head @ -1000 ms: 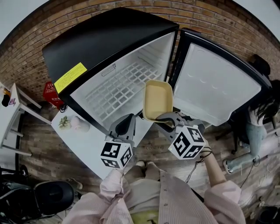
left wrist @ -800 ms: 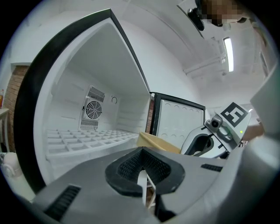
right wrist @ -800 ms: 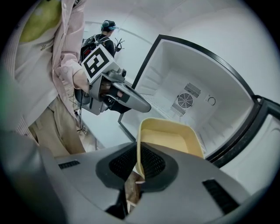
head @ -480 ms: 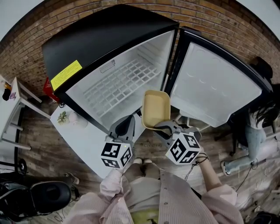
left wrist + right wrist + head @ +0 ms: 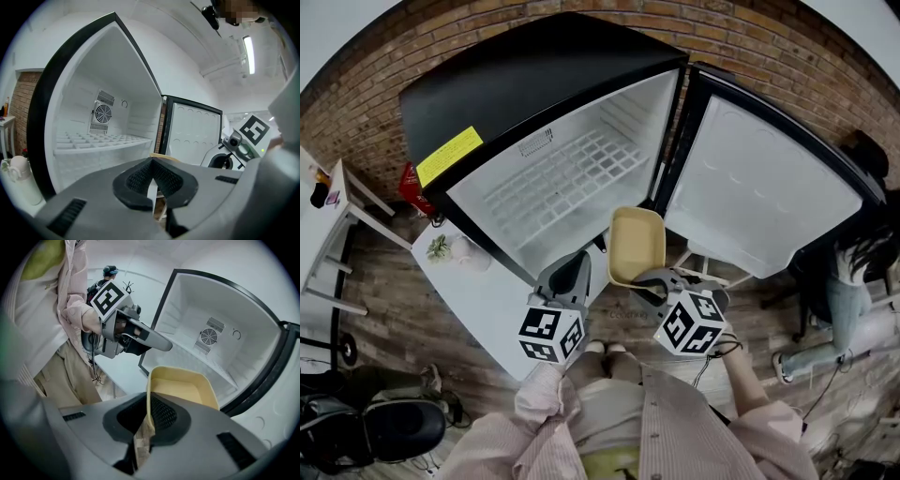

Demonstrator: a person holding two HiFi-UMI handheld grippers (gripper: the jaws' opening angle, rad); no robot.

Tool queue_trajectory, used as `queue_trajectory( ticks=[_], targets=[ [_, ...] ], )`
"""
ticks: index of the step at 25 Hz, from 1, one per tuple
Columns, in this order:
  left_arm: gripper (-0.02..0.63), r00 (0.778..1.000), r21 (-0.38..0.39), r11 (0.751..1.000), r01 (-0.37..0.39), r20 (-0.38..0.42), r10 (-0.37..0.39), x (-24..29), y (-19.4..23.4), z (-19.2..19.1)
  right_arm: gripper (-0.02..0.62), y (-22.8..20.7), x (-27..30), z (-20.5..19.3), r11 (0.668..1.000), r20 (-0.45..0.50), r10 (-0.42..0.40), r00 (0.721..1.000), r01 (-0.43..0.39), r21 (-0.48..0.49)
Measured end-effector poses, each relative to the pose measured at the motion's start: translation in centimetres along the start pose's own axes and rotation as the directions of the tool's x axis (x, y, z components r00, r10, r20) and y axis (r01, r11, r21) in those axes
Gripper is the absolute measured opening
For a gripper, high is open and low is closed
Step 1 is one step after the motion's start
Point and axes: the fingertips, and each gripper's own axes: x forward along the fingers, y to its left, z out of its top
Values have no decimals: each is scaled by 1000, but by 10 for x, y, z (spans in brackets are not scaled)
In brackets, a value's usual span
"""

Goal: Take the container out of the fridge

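A shallow pale-yellow container (image 5: 637, 247) hangs in the air in front of the open black fridge (image 5: 553, 103), outside its cavity. My right gripper (image 5: 649, 278) is shut on the container's near rim; in the right gripper view the yellow wall (image 5: 180, 385) runs between the jaws. My left gripper (image 5: 570, 274) is just left of the container, jaws closed with nothing between them. Its fingertips (image 5: 152, 180) meet in the left gripper view, with the container's edge (image 5: 161, 158) peeping beyond them.
The fridge door (image 5: 759, 192) swings open to the right. Inside are a bare wire shelf (image 5: 558, 183) and a rear fan grille (image 5: 101, 113). A white table (image 5: 483, 291) with a small white pot (image 5: 471, 255) stands below left. Another person (image 5: 853, 272) sits at the right edge.
The container has come down and toward me, away from the fridge opening, with the right gripper holding it. The left gripper has stayed about where it was.
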Motion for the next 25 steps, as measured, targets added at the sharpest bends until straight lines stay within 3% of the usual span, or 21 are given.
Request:
queue_trajectory(
  ticks=[25],
  targets=[
    [-9,1000,11,1000,2,-2,-2,2,0,0,23,-6,1,-2,1000,3,-5,1000,5,10]
  ],
)
